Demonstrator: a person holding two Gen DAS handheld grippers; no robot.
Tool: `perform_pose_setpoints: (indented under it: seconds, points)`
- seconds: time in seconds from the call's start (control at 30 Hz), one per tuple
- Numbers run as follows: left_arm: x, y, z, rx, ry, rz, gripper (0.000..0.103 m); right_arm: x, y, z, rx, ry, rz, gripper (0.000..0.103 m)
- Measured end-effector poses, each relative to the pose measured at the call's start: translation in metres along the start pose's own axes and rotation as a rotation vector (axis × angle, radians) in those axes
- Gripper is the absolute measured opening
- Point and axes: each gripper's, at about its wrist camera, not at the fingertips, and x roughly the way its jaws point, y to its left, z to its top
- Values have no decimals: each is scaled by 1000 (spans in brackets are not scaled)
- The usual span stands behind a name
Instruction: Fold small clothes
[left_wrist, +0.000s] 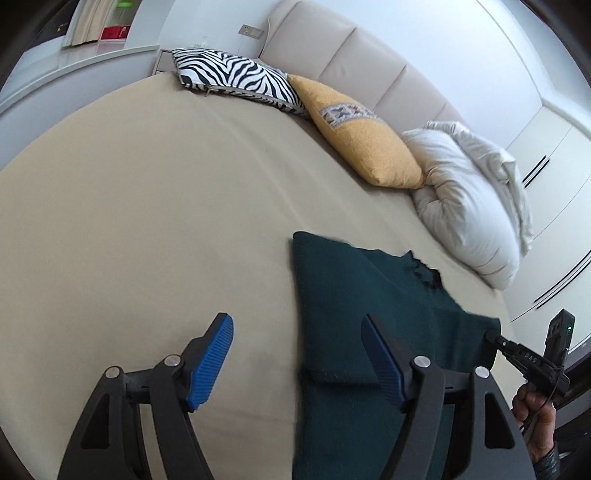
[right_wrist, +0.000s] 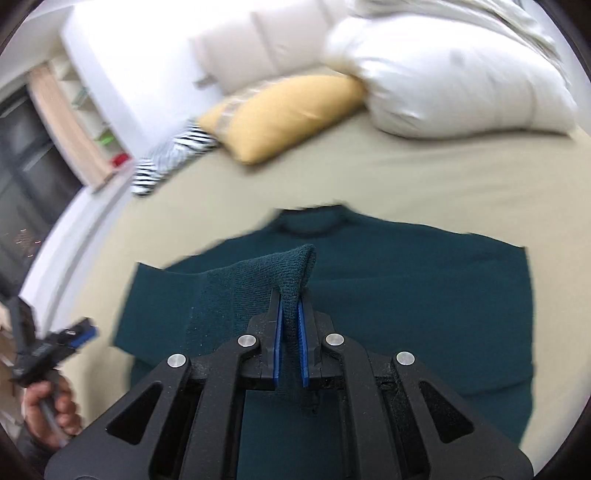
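Note:
A dark teal knitted sweater (right_wrist: 406, 295) lies spread flat on the beige bed sheet (right_wrist: 443, 177), its neck toward the pillows. My right gripper (right_wrist: 290, 300) is shut on a raised fold of the sweater's sleeve (right_wrist: 280, 269), lifted over the sweater's body. In the left wrist view the sweater (left_wrist: 369, 288) runs under the right finger. My left gripper (left_wrist: 296, 324) stands open above the sweater's left edge, with nothing pressed between its blue pads (left_wrist: 212, 362). The right gripper (left_wrist: 496, 338) shows at that view's right edge, at the sweater's far side, held by a hand.
Along the padded headboard (left_wrist: 351, 55) lie a zebra-striped pillow (left_wrist: 236, 75), a yellow pillow (left_wrist: 365, 136) and a bunched white duvet (left_wrist: 469, 199). Bare sheet (left_wrist: 147, 221) stretches left of the sweater. White wardrobe doors (left_wrist: 550, 155) stand at the right.

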Motion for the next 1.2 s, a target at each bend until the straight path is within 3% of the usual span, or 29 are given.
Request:
perform_pose_setpoints:
  seconds: [0.07,0.13,0.23,0.3,0.37,0.4,0.43,0.5,0.7,0.8,0.83,0.93,1.03,1.1,1.2]
  points:
    - [18,-10,7,42,10,53,74,25,-34,-3,60,64,-36,6]
    - [38,-21,13,86,33,101,74,38,-56,-10,105,94,-17,6]
    - [69,-34,15,147,101,165,74,43,-63,-21,118,73,21,6]
    - [77,-38,14,173,103,198,70,45,-63,-25,119,69,21,6]
    - [81,-37,16,169,98,206,46,45,-70,-27,128,67,24,6]
    - [83,-36,17,165,105,195,23,47,-68,-26,127,69,21,6]
    - [84,-35,17,167,114,187,12,49,-67,-27,119,71,15,6]
    - [81,-40,17,205,107,199,8,47,-65,-32,106,72,8,6]
    - [81,-34,15,220,75,205,8,38,-64,-26,125,45,-4,6]
    - [88,-34,7,268,51,227,9,68,-80,-32,156,111,-33,5]
    - [87,-35,7,272,49,228,9,76,-90,-35,204,116,0,5]
    - [81,-32,11,243,50,199,13,71,-93,-34,238,100,19,5]
    - [64,-34,9,223,19,223,21,65,-89,-32,229,108,10,10]
    - [47,-40,7,234,-30,244,22,57,-89,-30,249,113,-17,11]
    - [31,-57,-4,292,-60,211,22,31,-75,-29,206,51,-58,11]
